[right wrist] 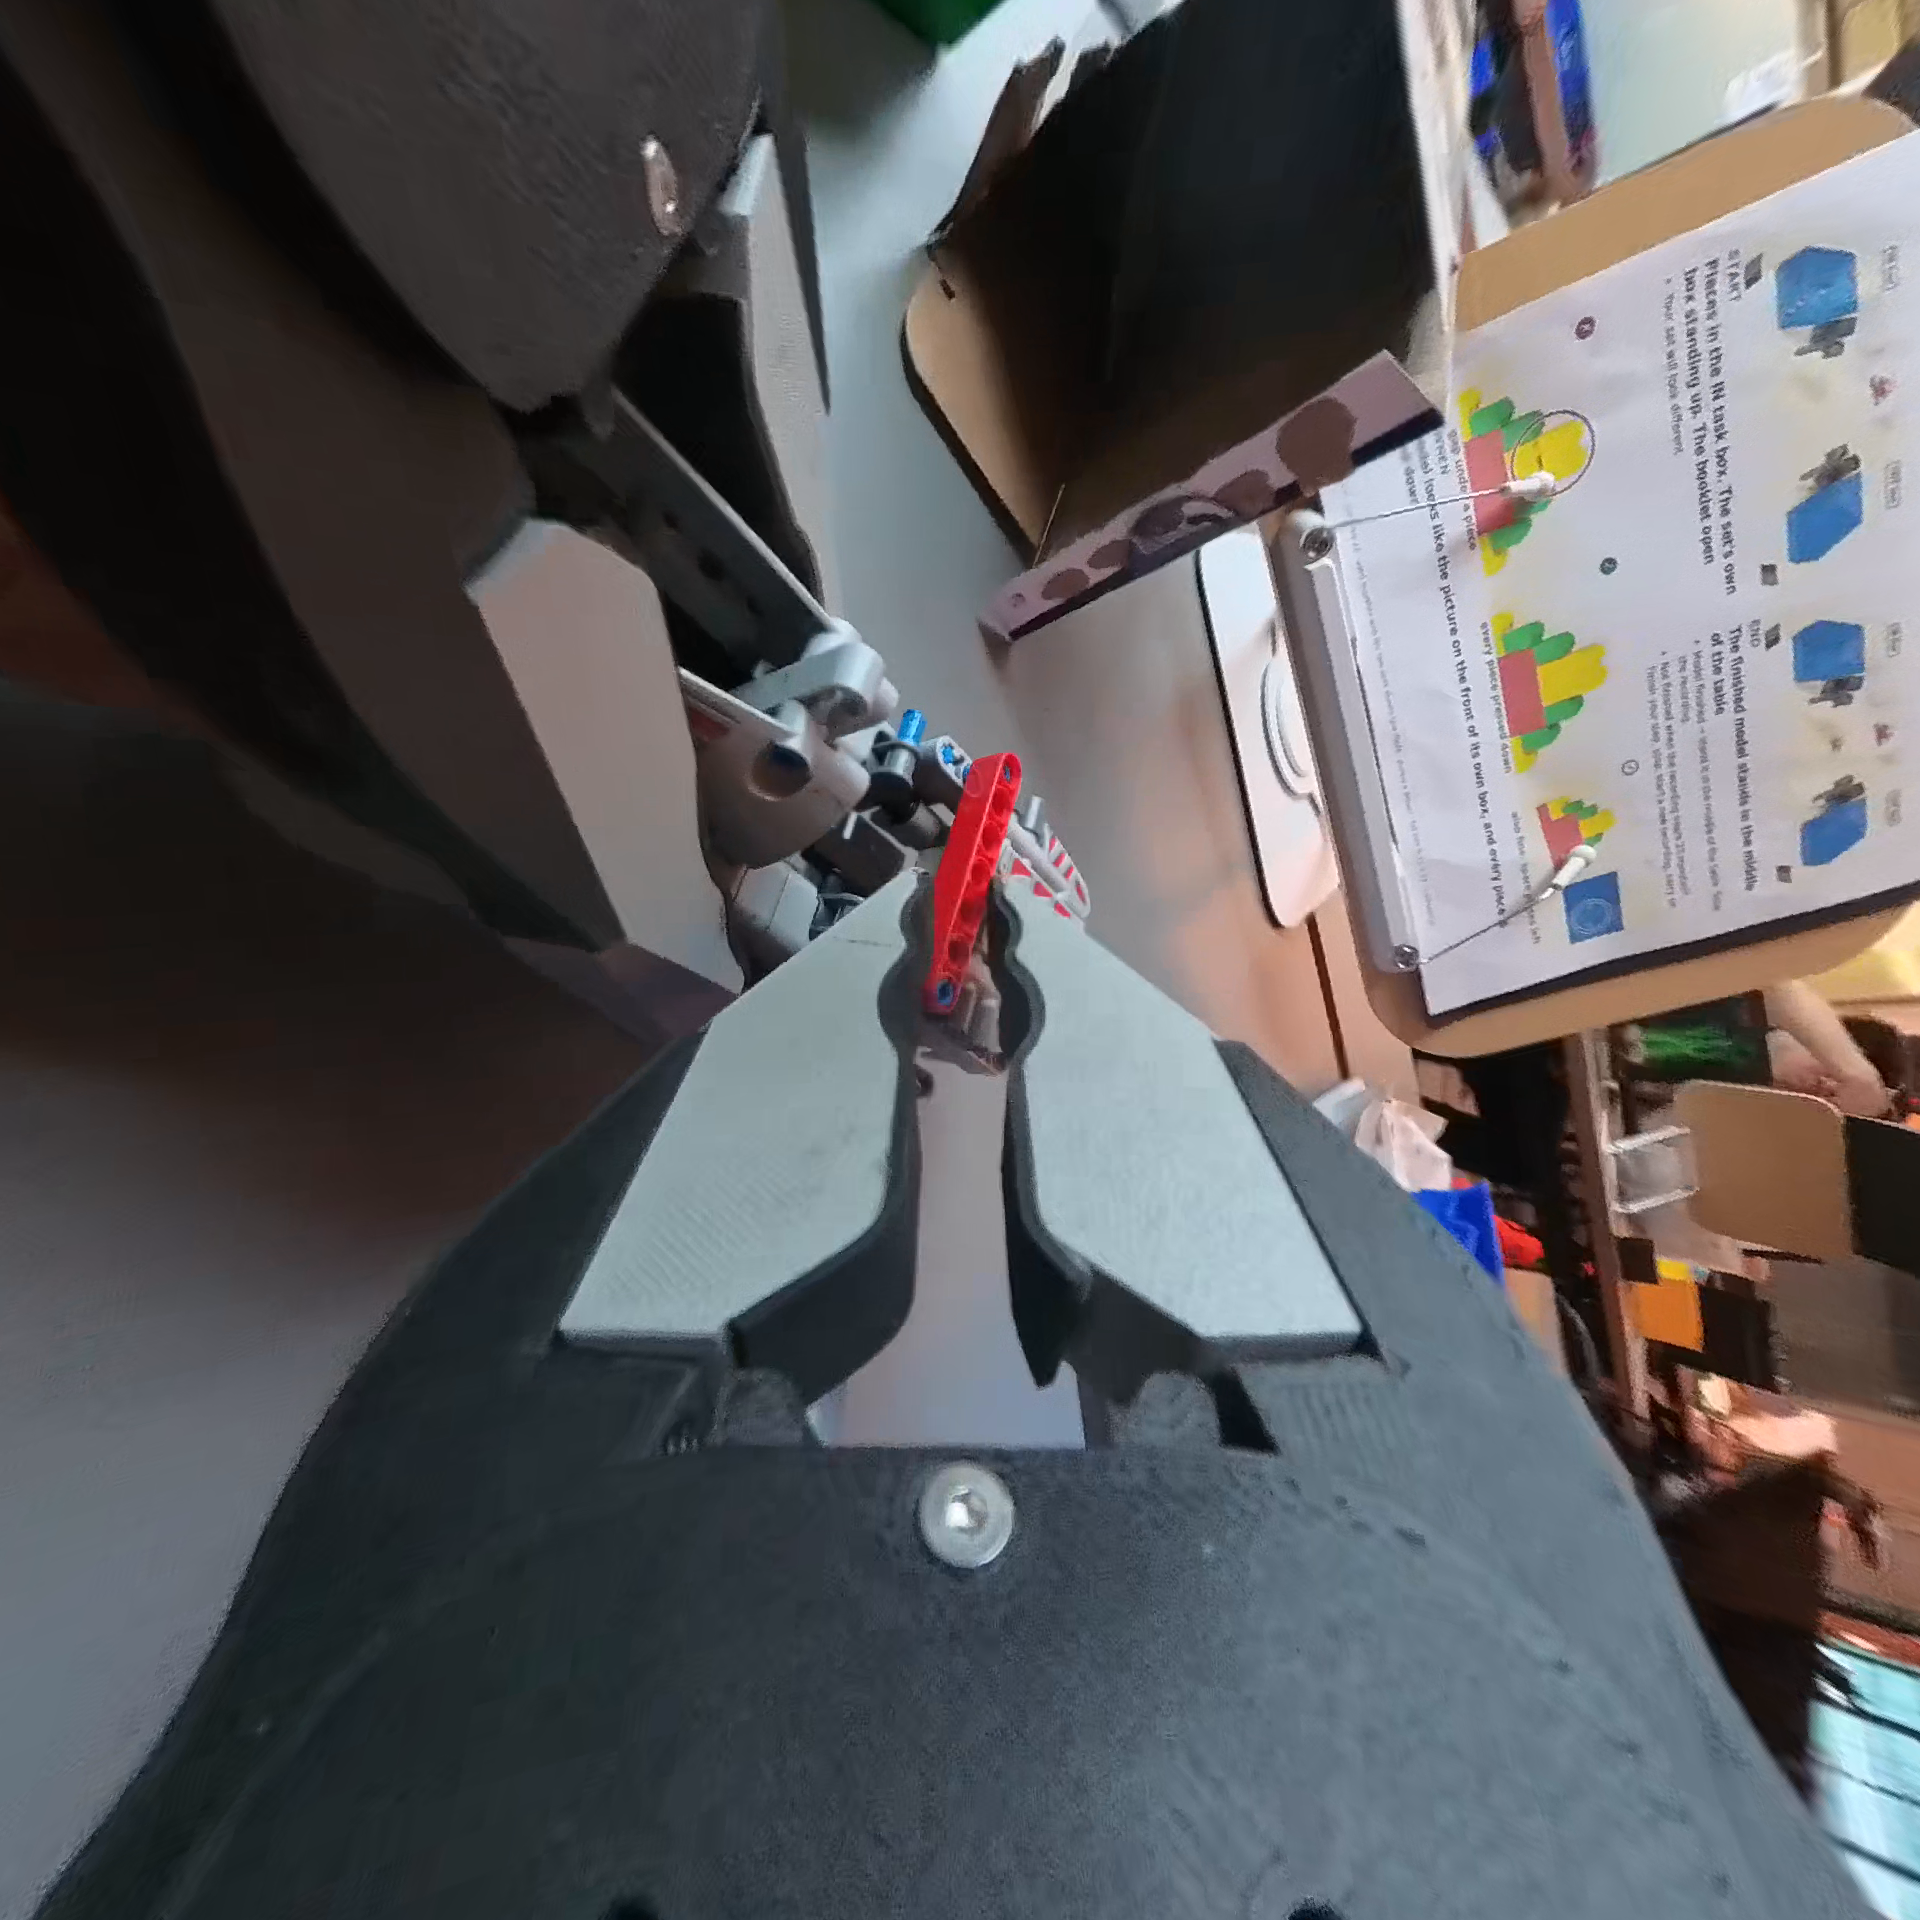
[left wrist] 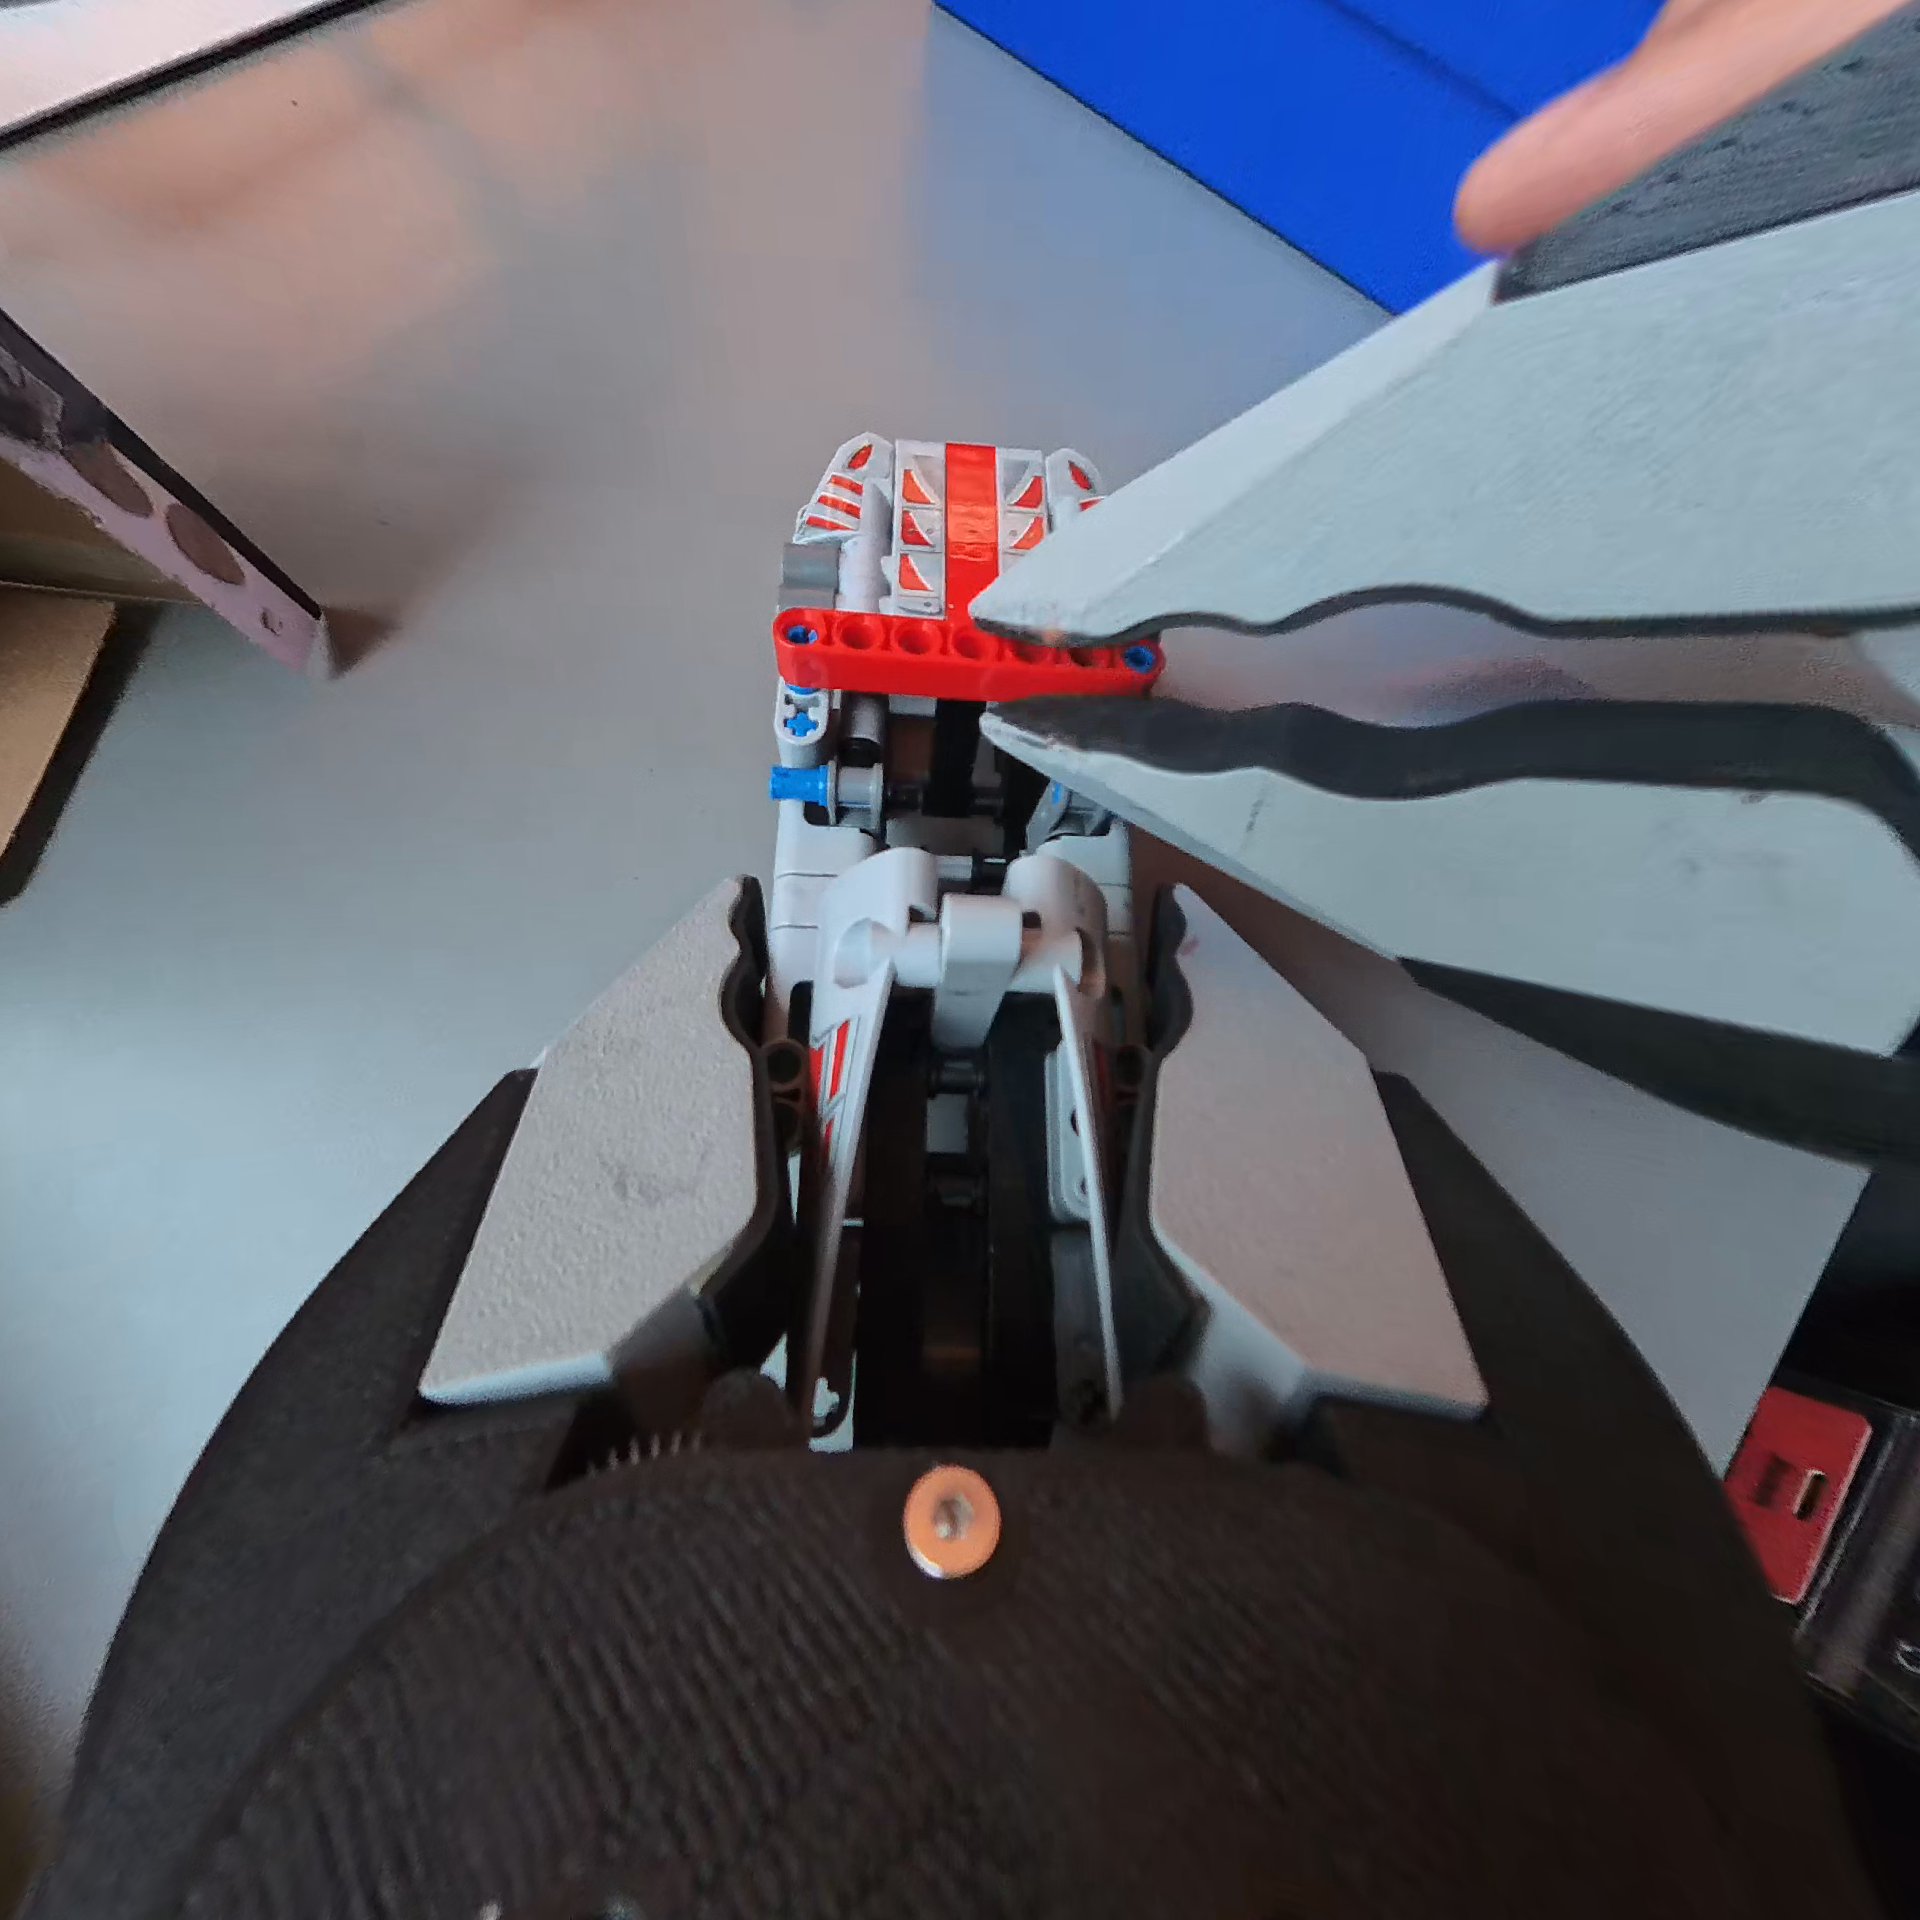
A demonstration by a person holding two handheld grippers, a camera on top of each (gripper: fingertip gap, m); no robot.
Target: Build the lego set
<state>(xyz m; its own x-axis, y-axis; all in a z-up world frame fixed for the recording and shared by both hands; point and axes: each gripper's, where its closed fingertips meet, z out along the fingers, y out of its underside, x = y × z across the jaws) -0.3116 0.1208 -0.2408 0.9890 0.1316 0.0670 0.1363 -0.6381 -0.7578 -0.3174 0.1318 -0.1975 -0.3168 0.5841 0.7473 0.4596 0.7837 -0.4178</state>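
Lego model (left wrist: pixel 935 831), light and rigid but apt to pop apart, sits clamped by its sides in the left claw (left wrist: pixel 951 1039). The right claw (right wrist: pixel 961 925) pinches the red beam (right wrist: pixel 971 873) lying across the model's middle; best gripped flat near one end.

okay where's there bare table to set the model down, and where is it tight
Bare grey table lies left of the lego model, bordered by the propped card at far left and the blue sheet beyond. It's tight on the right, where the right gripper pinches the red beam.
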